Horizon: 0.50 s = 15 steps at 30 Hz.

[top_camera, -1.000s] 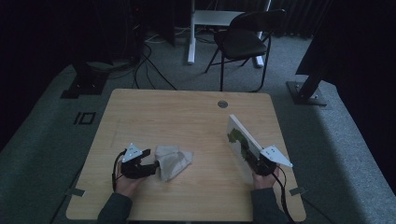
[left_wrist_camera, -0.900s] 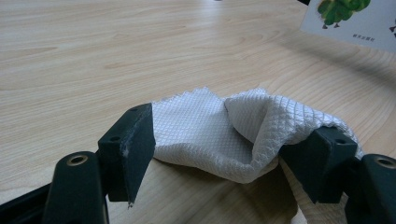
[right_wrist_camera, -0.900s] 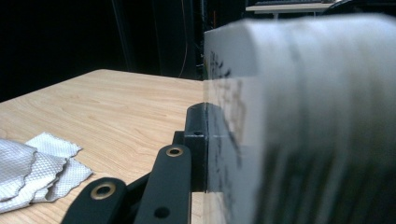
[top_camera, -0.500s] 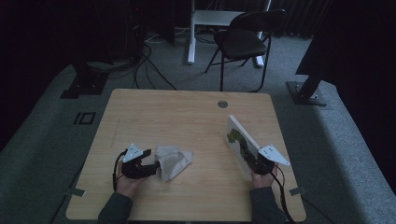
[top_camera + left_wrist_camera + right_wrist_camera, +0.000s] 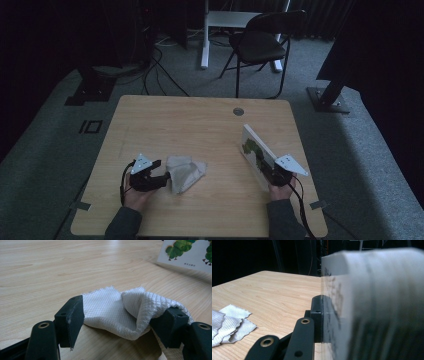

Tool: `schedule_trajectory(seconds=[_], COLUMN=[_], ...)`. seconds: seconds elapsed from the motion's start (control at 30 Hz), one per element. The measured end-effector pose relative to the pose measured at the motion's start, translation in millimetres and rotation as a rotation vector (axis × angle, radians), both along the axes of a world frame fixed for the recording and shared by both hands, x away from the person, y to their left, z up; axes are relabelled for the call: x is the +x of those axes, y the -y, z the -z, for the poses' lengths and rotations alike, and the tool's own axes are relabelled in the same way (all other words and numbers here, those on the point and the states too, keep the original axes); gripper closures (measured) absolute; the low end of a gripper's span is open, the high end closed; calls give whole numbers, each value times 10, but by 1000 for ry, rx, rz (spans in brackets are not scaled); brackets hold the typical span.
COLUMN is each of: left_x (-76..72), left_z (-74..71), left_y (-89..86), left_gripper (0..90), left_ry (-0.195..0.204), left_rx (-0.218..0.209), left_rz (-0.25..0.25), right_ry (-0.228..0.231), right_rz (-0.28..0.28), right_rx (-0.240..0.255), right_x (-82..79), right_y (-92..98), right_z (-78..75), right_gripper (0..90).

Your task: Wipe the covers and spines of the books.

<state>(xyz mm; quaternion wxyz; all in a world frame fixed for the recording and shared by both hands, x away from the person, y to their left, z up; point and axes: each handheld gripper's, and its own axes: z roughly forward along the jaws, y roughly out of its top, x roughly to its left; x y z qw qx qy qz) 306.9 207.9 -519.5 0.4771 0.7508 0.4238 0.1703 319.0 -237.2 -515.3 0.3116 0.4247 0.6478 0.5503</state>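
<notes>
On the wooden table (image 5: 200, 125) a crumpled white cloth (image 5: 184, 171) lies near the front left part, and the left gripper (image 5: 159, 172) is just beside it. In the left gripper view the cloth (image 5: 125, 312) sits between the two black jaws. They are spread wide and have just been closing a little. The right jaw is partly covered by a fold of the cloth, so I cannot tell if it presses there; the left jaw meets the edge of the cloth. The lower part of the cloth is cut off by the frame.

The right gripper (image 5: 274, 172) pinches a white picture book (image 5: 257, 155) with a green caterpillar drawing, and the book stands on its edge, tilted, at the right side of the table. In the right gripper view the book (image 5: 374, 302) is very close and blurred, and it hides one jaw completely; the other jaw lies flat against the cover. A corner of the cloth (image 5: 229, 322) is seen at the left, well apart from the book.
</notes>
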Motion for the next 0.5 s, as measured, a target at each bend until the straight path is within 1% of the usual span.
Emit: schedule_trajectory(seconds=[0.5], left_x=[0], left_z=[6], left_y=[-6], left_gripper=[304], left_ry=[0], left_rx=[1], left_rz=[-5], right_ry=[-18], right_rz=[-8], right_rx=[-12], right_x=[16], right_y=[-12], right_z=[38], right_gripper=[775])
